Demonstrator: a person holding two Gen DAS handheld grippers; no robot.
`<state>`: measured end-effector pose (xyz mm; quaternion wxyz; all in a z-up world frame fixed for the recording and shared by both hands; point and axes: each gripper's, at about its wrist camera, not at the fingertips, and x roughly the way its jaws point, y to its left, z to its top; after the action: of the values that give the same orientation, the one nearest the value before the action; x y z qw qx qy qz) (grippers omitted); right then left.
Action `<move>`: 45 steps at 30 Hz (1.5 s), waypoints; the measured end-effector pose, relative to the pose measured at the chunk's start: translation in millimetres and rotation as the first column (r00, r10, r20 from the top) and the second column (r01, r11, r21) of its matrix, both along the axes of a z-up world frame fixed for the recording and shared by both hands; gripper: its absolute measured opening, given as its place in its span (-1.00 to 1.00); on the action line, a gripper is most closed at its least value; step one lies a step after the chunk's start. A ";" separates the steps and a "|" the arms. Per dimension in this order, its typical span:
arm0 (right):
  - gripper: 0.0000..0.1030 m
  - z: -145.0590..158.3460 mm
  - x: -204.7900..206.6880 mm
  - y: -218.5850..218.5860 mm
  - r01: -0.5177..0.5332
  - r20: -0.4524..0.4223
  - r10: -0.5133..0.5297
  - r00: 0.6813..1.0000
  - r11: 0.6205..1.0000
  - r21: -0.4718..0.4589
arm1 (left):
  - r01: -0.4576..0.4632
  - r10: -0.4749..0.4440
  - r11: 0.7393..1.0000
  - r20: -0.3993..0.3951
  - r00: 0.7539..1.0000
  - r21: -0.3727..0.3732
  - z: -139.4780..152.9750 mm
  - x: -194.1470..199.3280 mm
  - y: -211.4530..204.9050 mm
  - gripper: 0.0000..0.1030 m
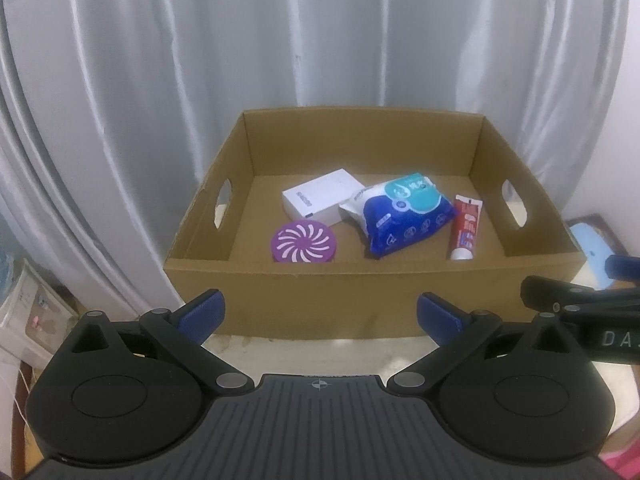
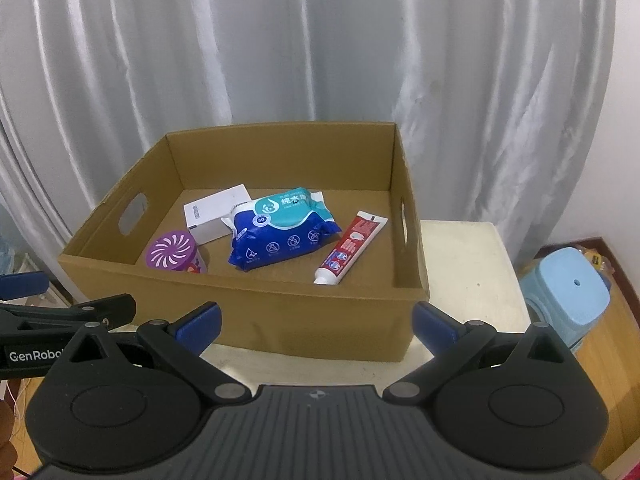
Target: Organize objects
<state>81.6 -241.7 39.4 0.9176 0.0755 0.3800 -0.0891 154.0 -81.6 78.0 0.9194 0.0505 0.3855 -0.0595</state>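
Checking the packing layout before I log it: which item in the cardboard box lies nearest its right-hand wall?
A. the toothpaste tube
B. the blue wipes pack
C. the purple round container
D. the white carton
A: the toothpaste tube lies between the blue wipes pack and the right wall of the cardboard box.
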 end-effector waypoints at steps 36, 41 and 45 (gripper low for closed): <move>1.00 -0.2 -1.6 -2.6 0.009 -0.003 -0.009 1.000 1.000 0.015 | 0.012 -0.012 1.000 0.000 1.000 0.008 0.3 0.1 2.0 0.99; 1.00 -0.1 -1.5 -2.5 0.010 -0.003 -0.010 1.000 1.000 0.015 | 0.015 -0.015 1.000 -0.003 1.000 0.003 0.8 -0.8 4.2 0.99; 1.00 0.9 -1.8 -0.9 0.009 -0.003 -0.009 1.000 1.000 0.014 | 0.019 -0.019 1.000 -0.001 1.000 0.005 1.8 -1.3 4.6 0.99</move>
<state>79.8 -242.6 40.2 0.9161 0.0835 0.3815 -0.0909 152.7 -77.0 79.8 0.9185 0.0564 0.3854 -0.0675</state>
